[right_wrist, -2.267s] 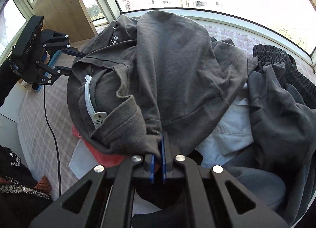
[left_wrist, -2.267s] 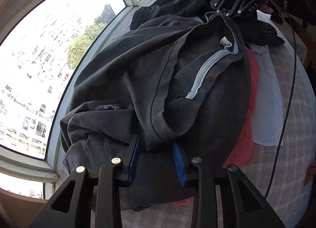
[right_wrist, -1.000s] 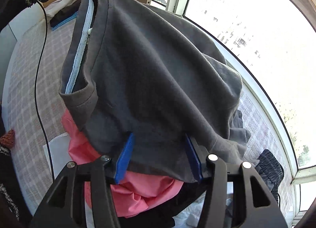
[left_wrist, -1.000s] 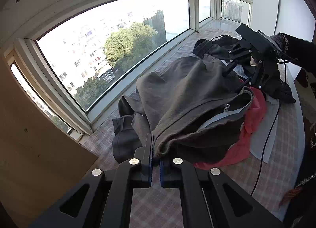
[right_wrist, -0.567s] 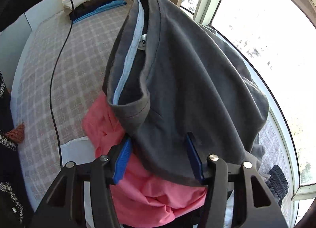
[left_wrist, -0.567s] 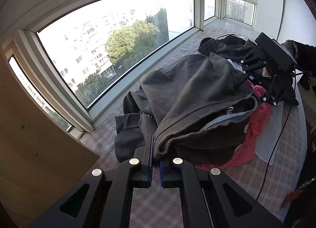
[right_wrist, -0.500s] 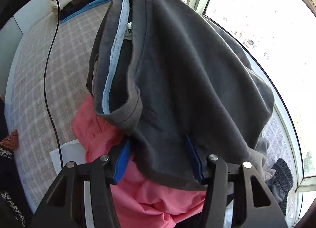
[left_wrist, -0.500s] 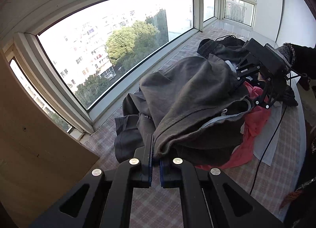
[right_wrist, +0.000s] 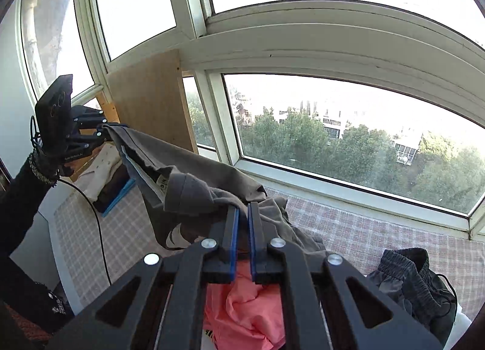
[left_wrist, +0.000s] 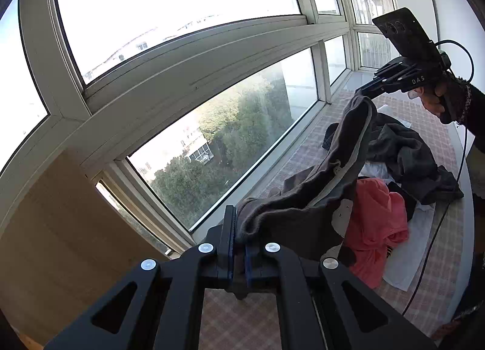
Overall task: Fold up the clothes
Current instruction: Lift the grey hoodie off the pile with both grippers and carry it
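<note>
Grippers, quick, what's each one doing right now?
Left gripper: shut on the grey T-shirt.
Right gripper: jaws just closed, shut on the same shirt.

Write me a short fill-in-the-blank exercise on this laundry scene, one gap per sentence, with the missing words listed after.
1. The dark grey cotton shirt hangs stretched between the left tongs and the right tongs, both of them ____ on its fabric.
2. Under it on the checked cloth surface lies a crumpled garment coloured ____.
3. The black shorts with an elastic waistband lie ____ by either tongs.

Missing words: shut; coral pink; untouched
</note>
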Available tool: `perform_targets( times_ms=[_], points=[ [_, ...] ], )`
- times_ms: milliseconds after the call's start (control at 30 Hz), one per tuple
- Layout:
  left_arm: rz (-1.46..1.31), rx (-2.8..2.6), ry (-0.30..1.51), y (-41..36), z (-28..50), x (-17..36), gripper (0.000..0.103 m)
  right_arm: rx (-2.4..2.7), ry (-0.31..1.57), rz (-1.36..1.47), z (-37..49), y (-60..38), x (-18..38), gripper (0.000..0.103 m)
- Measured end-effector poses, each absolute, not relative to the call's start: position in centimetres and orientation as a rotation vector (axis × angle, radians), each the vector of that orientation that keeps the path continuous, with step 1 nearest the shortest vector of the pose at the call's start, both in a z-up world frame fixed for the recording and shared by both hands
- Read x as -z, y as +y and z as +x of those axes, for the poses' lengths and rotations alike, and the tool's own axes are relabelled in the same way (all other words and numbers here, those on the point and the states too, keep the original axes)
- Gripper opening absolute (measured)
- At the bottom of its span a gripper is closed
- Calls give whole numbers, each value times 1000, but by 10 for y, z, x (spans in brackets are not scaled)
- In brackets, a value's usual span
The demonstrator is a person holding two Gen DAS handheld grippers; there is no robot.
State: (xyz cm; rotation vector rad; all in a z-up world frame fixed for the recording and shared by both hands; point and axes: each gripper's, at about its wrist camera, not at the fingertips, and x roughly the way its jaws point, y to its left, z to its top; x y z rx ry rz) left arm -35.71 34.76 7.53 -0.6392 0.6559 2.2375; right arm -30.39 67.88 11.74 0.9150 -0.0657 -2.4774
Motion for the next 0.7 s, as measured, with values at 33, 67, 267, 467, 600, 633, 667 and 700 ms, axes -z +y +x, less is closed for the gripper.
perform_targets(
  times_ms=[33, 67, 267, 467, 600, 633, 667, 700],
  points=[
    [-622, -2243, 647, 349, -355, -85, 4, 2461, -115, 918, -304, 680, -123, 6],
    [-606, -2247, 657, 351, -350, -91, 4, 2500, -41, 930, -303, 672, -125, 6],
    [-594, -2290, 687, 353, -331, -109, 4, 2606, 146, 1019, -293, 645, -108, 3],
    [-501, -2393, 634, 325, -292, -162, 4, 2702, 137, 810, -256, 636, -182, 3],
    [-390, -2460, 610, 294, -249, -217, 4, 2748, 130, 608, -210, 624, -255, 3],
    [-359, -2471, 598, 286, -236, -231, 4, 2752, 128, 557, -197, 619, -272, 3],
    [-327, -2482, 586, 277, -222, -244, 4, 2764, 149, 506, -183, 613, -287, 3],
    [-293, -2487, 578, 268, -208, -257, 5, 2774, 169, 456, -169, 605, -302, 3]
  ],
)
